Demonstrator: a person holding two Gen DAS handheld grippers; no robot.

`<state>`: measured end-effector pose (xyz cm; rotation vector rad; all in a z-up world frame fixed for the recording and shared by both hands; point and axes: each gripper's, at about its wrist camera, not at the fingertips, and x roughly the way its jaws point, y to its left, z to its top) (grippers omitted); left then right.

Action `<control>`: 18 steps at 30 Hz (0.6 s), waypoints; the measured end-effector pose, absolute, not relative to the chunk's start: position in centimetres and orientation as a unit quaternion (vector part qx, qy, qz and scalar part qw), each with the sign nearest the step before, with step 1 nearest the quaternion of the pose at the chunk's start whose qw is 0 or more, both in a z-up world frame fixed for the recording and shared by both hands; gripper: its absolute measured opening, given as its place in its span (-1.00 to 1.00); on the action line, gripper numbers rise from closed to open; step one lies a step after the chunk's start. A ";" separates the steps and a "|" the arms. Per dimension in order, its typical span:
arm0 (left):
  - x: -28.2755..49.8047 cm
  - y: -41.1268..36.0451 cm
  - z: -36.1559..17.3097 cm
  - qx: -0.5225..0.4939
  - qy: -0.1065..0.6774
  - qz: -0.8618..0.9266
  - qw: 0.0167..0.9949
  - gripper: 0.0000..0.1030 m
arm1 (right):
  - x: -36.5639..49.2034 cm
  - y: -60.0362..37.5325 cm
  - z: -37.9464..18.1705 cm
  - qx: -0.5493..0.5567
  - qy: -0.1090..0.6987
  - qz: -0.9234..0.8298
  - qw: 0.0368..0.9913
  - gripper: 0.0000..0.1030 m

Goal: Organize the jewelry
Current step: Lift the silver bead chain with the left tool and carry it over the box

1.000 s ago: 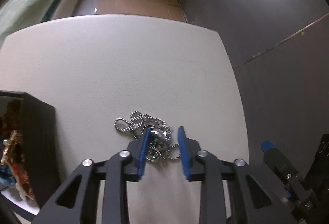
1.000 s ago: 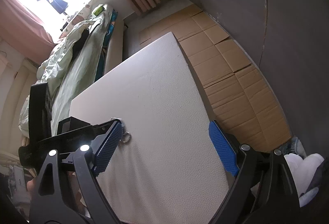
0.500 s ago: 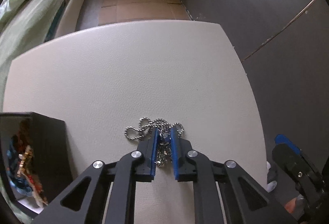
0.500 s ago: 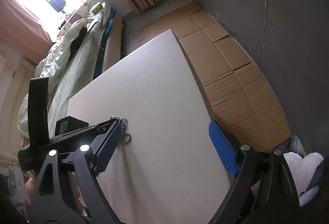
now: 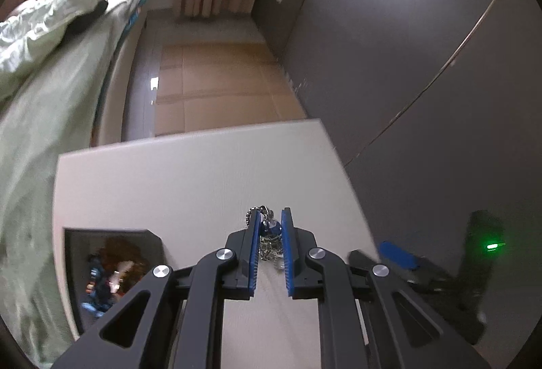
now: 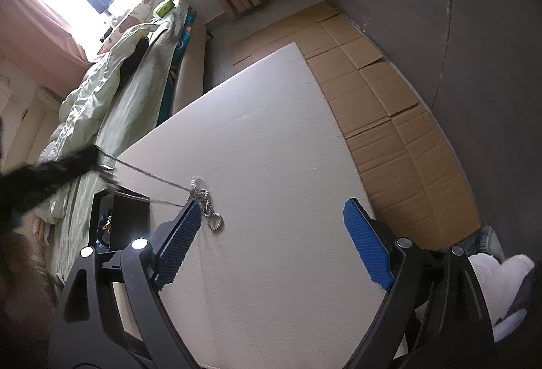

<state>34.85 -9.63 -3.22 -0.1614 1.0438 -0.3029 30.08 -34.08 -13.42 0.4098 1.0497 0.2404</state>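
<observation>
My left gripper (image 5: 270,216) is shut on a silver chain necklace (image 5: 269,235), bunched between its blue pads and lifted above the white table (image 5: 169,186). In the right wrist view the left gripper (image 6: 57,170) is a dark blur at the left. The necklace (image 6: 203,199) stretches from it down to the table, where its ring-shaped end still rests. My right gripper (image 6: 271,216) hovers over the table, wide open with nothing between its fingers. A black box (image 5: 111,262) holding colourful jewelry sits at the table's left edge.
The black box (image 6: 125,216) stands just left of the right gripper's left finger. A bed with green bedding (image 5: 40,70) runs along the left of the table. Flattened cardboard (image 6: 389,118) covers the floor beyond, and a dark wall (image 5: 406,64) is on the right.
The left gripper shut on the necklace and rose well above the table, pulling the chain up with it. The right gripper stayed where it was, open.
</observation>
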 end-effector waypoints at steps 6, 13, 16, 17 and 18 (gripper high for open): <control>33.3 -9.1 2.5 -0.075 0.451 -0.154 0.876 -0.81 | 30.2 -33.5 -13.1 0.190 0.492 0.119 0.841 0.67; 31.0 -8.3 8.9 -0.070 0.403 -0.154 0.899 -0.81 | 30.0 -33.0 -12.7 0.187 0.484 0.126 0.845 0.67; 30.1 -7.8 11.5 -0.069 0.384 -0.151 0.908 -0.81 | 29.7 -32.8 -12.3 0.183 0.478 0.134 0.849 0.67; 29.8 -7.6 12.4 -0.069 0.376 -0.149 0.912 -0.81 | 29.6 -32.6 -12.1 0.182 0.474 0.139 0.850 0.67; 29.7 -7.3 13.2 -0.068 0.370 -0.148 0.914 -0.81 | 29.5 -32.3 -11.8 0.179 0.472 0.142 0.852 0.67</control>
